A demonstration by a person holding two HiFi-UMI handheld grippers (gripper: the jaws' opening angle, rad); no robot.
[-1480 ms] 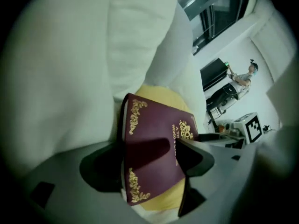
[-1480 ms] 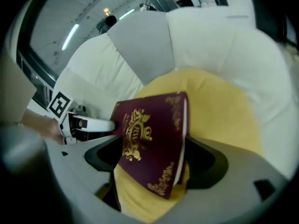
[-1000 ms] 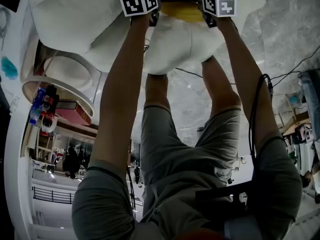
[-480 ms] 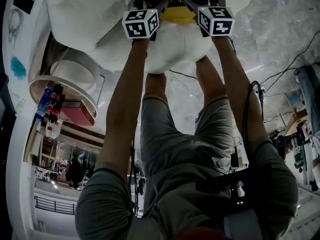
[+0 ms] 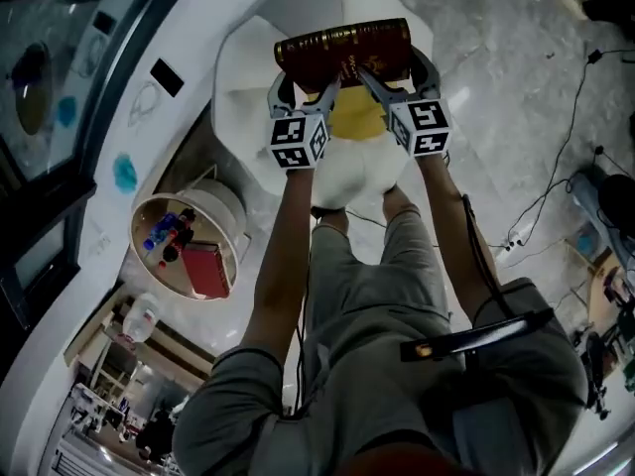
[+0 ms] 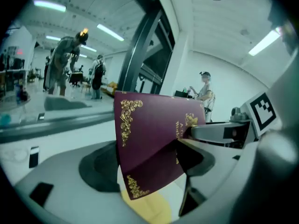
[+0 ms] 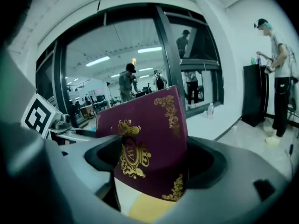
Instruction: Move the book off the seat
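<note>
Head view: the book has come up off the yellow cushion of the white seat, fingers of left gripper and right gripper clamped on it, so it likely just needs carrying aside.

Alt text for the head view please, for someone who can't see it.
Seen from above, a person holds a maroon book with gold lettering between the left gripper and the right gripper, arms stretched out over a round white seat with a yellow pad. A small round table with bottles stands at the picture's left.
</note>
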